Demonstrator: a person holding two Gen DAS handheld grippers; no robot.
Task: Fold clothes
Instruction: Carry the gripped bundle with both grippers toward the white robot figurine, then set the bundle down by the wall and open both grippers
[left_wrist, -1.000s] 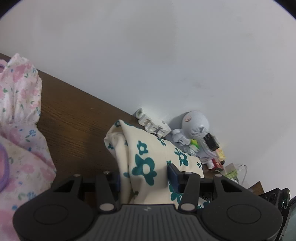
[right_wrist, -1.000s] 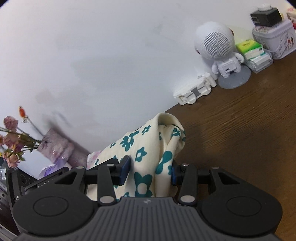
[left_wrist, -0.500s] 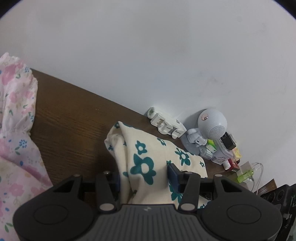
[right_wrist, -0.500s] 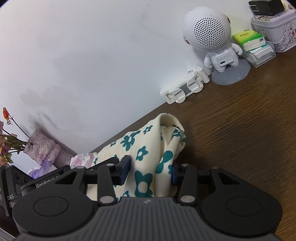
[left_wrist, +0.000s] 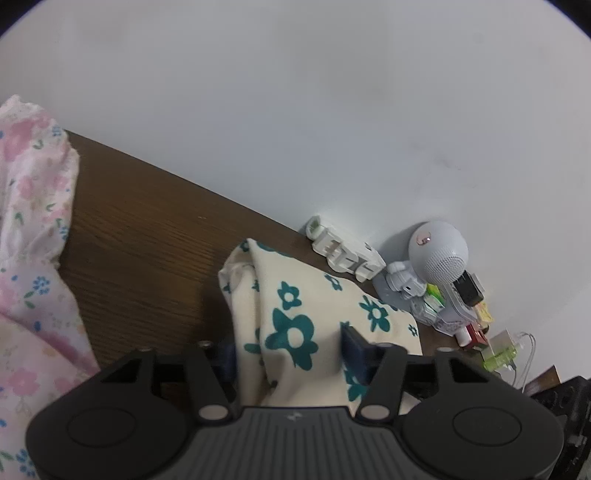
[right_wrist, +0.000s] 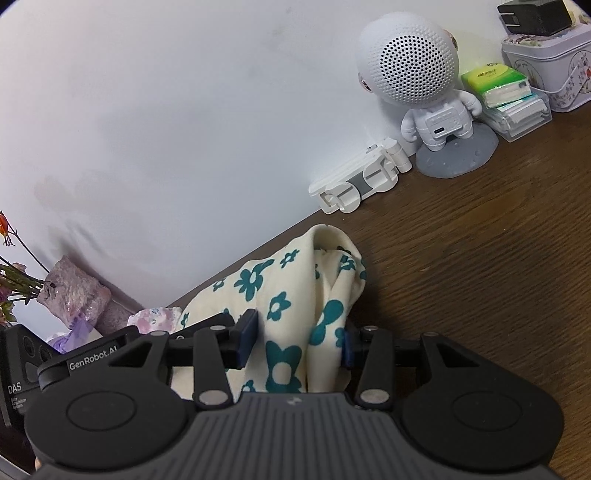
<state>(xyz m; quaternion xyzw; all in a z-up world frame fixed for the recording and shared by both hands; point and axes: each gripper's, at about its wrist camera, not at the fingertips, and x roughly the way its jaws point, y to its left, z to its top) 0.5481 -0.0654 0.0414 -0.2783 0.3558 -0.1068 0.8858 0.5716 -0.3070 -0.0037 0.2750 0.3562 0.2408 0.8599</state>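
A cream cloth with teal flowers (left_wrist: 295, 295) lies bunched on the brown wooden table (left_wrist: 140, 258), its far corner folded over near the wall. My left gripper (left_wrist: 288, 350) straddles one end of it. The jaws are opening and the fabric still fills the gap between the blue pads. In the right wrist view the same cloth (right_wrist: 280, 280) runs between the fingers of my right gripper (right_wrist: 299, 343). Its jaws are opening too, with the cloth between them. Both grippers point down at the table (right_wrist: 480, 277).
A heap of pink floral clothes (left_wrist: 33, 221) lies at the left. Along the white wall stand a white folding stand (right_wrist: 362, 181), a round-headed white speaker figure (right_wrist: 417, 66), tissue packs (right_wrist: 498, 85) and a tin box (right_wrist: 546, 62). A wrapped bouquet (right_wrist: 74, 295) stands far left.
Both grippers came a little lower and closer to the wall with the cloth. The pads of each have since spread slightly wider around the fabric.
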